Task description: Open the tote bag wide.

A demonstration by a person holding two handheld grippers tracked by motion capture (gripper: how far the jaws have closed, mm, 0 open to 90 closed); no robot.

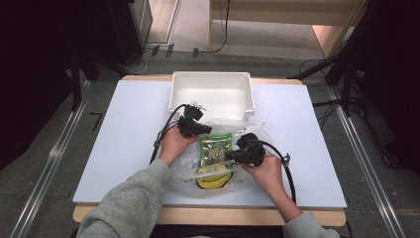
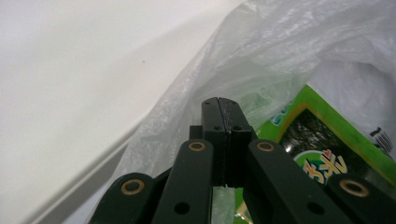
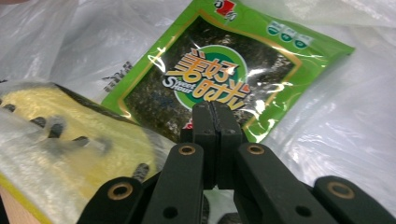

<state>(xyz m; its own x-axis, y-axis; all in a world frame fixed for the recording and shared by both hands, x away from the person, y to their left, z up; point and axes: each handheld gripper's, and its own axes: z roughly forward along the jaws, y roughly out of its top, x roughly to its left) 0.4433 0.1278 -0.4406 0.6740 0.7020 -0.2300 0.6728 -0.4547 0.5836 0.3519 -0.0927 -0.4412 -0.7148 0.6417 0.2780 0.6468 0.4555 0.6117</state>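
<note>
On crinkled plastic bag (image 3: 327, 140), glossy packet (image 3: 224, 70)

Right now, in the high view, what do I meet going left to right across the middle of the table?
Left gripper → green seaweed packet → right gripper.

Both forearms, grey sleeves, come in from near edge w/ hands mid-table: left hand (image 1: 173, 144) holds left gripper (image 1: 202, 129) pointing right, jaws pressed together, right hand (image 1: 267, 168) holds right gripper (image 1: 229, 156) pointing left, jaws also closed, tips near each other but apart.
</note>
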